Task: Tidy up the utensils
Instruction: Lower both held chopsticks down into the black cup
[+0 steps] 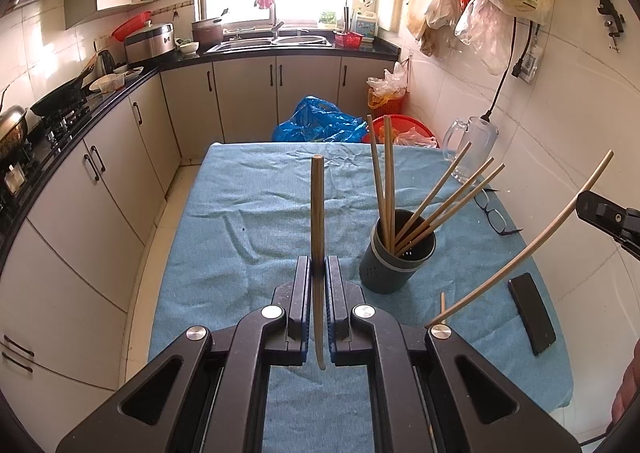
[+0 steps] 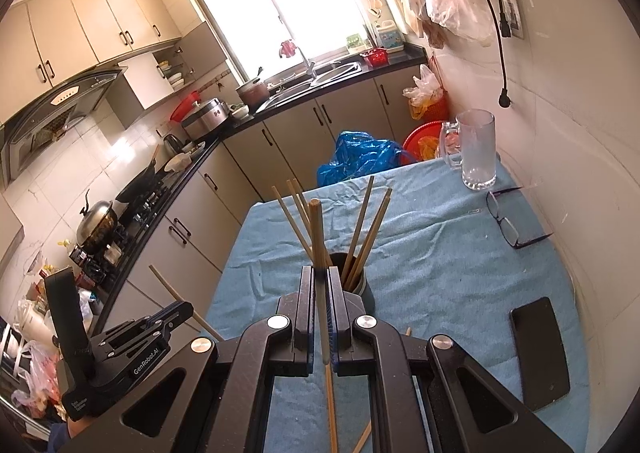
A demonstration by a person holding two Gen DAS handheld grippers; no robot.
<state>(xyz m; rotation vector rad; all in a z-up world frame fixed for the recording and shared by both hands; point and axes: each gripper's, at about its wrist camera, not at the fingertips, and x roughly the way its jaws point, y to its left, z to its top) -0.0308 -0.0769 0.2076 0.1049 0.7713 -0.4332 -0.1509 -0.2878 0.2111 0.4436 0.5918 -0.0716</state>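
While both claws sit above the blue-cloth table [image 1: 248, 213], each one pinches a single chopstick. Left claw [image 1: 318, 273]: jaws pressed together on a chopstick [image 1: 317, 205] that stands nearly upright between the pads, its tail poking out below the fingers. Right claw [image 2: 320, 285]: same story, jaws clamped on a chopstick [image 2: 316, 233] whose blunt top sticks up in front of the holder (right wrist view, so the overlap may just be perspective). Grey utensil holder [image 1: 394, 257] stands upright on the cloth, right of centre in the left view, with five chopsticks [image 1: 436, 205] already in it, two leaning back and three fanning right. More loose chopsticks [image 2: 330, 405] lie on the cloth close under the right claw; exact count is hard to tell, the claw body hides part of them. Black phone [image 1: 532, 313] lies flat near the table's right edge, apart from the holder. Glasses [image 2: 506, 225] lie farther back by the wall, glass mug [image 2: 476, 149] upright at the far right corner. Blue plastic bag [image 1: 320, 125] sits on the floor beyond the table's far edge.
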